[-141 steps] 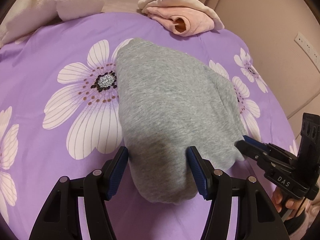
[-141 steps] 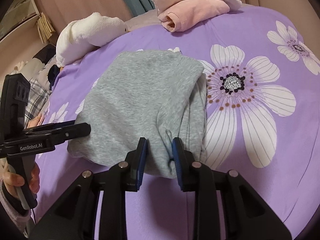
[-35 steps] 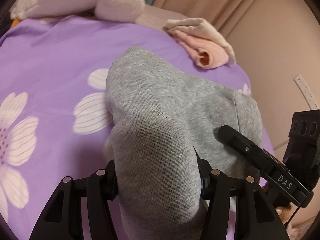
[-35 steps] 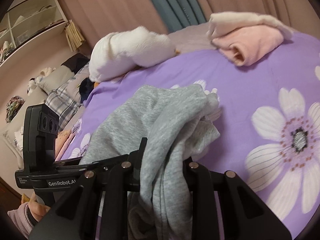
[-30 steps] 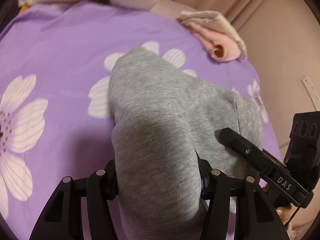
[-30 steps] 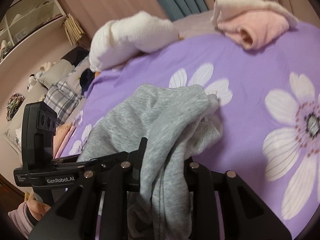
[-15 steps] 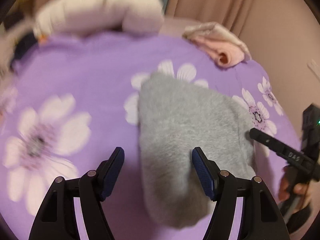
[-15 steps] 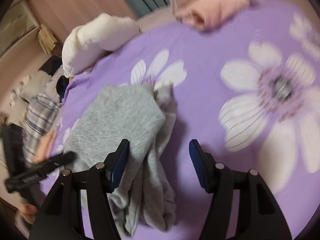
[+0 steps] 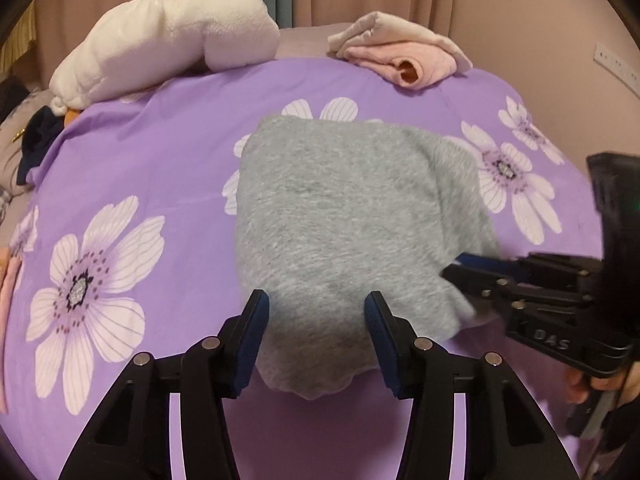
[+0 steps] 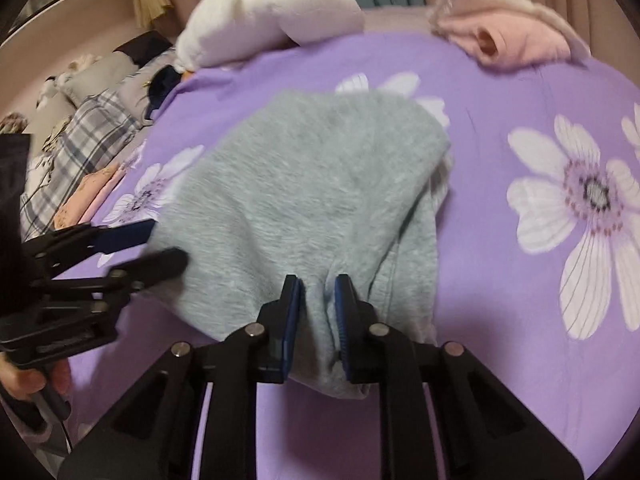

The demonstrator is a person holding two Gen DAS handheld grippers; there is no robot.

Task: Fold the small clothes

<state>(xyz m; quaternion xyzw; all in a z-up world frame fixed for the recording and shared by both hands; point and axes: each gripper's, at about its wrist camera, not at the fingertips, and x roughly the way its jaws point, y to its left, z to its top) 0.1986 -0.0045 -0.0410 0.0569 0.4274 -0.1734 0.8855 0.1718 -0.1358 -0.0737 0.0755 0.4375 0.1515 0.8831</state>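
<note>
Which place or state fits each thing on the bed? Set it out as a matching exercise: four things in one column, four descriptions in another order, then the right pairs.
Things
1. grey garment
2. pink folded garment
3. white rolled blanket
4. right gripper

Descriptions
A. at the far left edge of the purple sheet
B. pinching a fold of grey cloth
C. lying folded in the middle of the sheet
D. at the far edge, to the right of the blanket, under a cream piece

Pairs: 1-C, 2-D, 3-A, 4-B
</note>
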